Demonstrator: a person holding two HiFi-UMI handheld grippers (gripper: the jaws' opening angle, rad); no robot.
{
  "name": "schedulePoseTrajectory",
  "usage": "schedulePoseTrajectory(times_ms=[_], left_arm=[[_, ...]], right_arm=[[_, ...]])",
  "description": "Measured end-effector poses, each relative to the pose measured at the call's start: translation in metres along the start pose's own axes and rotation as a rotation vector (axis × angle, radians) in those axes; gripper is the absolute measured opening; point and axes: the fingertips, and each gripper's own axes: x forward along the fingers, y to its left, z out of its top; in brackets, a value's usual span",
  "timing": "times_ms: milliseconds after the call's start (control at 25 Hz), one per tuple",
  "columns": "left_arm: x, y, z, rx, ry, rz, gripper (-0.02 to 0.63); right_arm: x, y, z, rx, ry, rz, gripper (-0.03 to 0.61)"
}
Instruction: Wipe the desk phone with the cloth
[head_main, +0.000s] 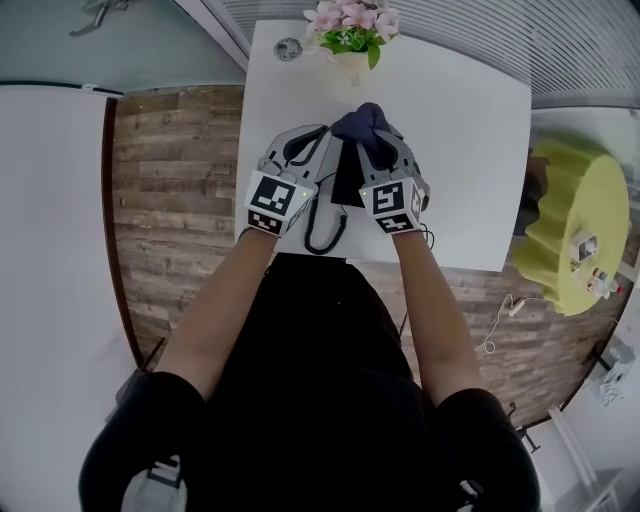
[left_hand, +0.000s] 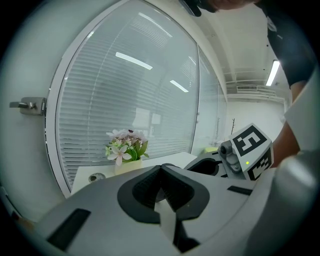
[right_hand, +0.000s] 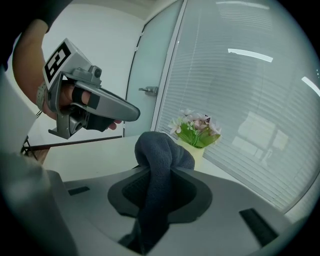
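Desk phone (head_main: 346, 178): black plastic, lying on the white square table (head_main: 470, 150) and mostly covered by both grippers. Only a dark slab and the coiled black cord (head_main: 322, 232) showing, toward the near edge. Dark blue knitted cloth (head_main: 366, 122) clamped in the right gripper (head_main: 378, 140), with a rounded wad pushed out ahead of the jaws, likely so that soft fabric rather than plastic meets the phone. Left gripper (head_main: 310, 140) clenched, pads meeting on nothing; held just beside the right one over the phone's left side, probably to steady the set. Contact with the phone impossible to tell. Pale pot of pink flowers (head_main: 352, 40) at the far edge, apart from the work. Wiping judged barely begun.
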Motion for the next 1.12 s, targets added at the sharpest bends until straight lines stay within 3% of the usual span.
schedulePoseTrajectory(times_ms=[1120], left_arm=[[-0.026, -0.036, -0.056, -0.023, 0.059, 0.009, 0.011]], right_arm=[[-0.032, 0.079, -0.055, -0.061, 0.018, 0.079, 0.095]])
